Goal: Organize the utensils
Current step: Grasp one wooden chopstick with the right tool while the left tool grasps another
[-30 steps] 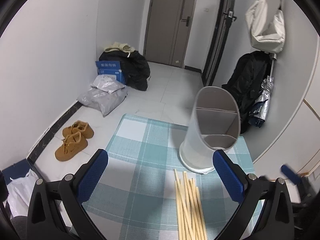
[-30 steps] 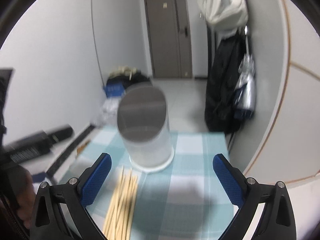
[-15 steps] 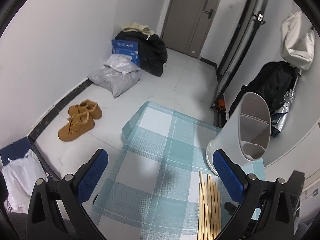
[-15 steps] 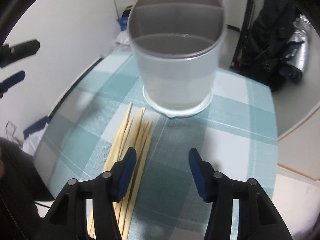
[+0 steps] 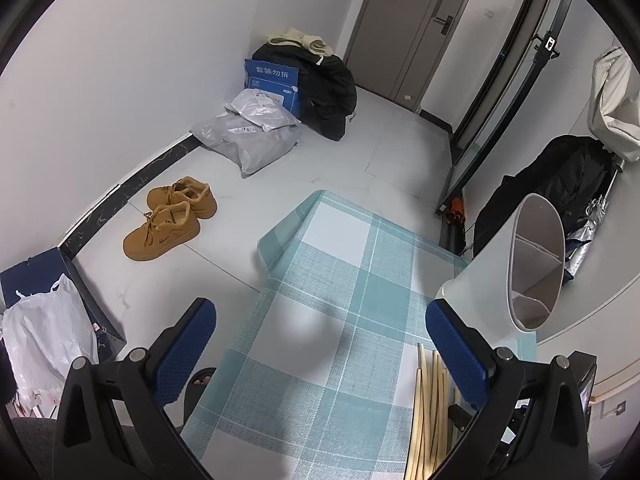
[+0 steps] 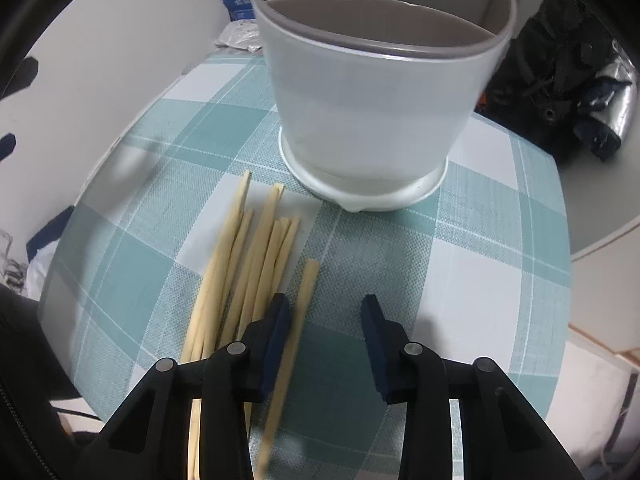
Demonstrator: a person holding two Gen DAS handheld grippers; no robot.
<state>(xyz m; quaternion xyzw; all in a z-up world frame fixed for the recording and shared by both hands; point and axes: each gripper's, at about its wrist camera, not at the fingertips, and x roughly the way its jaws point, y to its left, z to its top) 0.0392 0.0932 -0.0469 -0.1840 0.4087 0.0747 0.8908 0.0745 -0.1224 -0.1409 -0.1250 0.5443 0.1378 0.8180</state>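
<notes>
A bundle of pale wooden chopsticks (image 6: 248,272) lies on the teal checked tablecloth (image 6: 480,240), just in front of a white utensil holder (image 6: 372,100) with a grey divided insert. My right gripper (image 6: 326,304) points steeply down over the bundle's right edge, and its jaws are closing. One separate chopstick (image 6: 306,292) lies between them beside the left pad, with a gap to the right pad. My left gripper (image 5: 320,312) stands wide open over the cloth (image 5: 340,264) with nothing between its fingers. The chopsticks (image 5: 430,408) and holder (image 5: 532,272) sit to its right.
The table's far edge and left corner drop to a tiled floor. Down there are tan shoes (image 5: 172,220), grey parcels (image 5: 252,140), a blue box (image 5: 272,80) and a black bag (image 5: 324,92). A white plastic bag (image 5: 44,340) sits at lower left. Dark coats (image 6: 560,80) hang behind the holder.
My right gripper has come down close over the chopsticks and its jaws have narrowed from wide open, with one stick now between them. The left gripper has swung left, so the holder sits at its view's right edge.
</notes>
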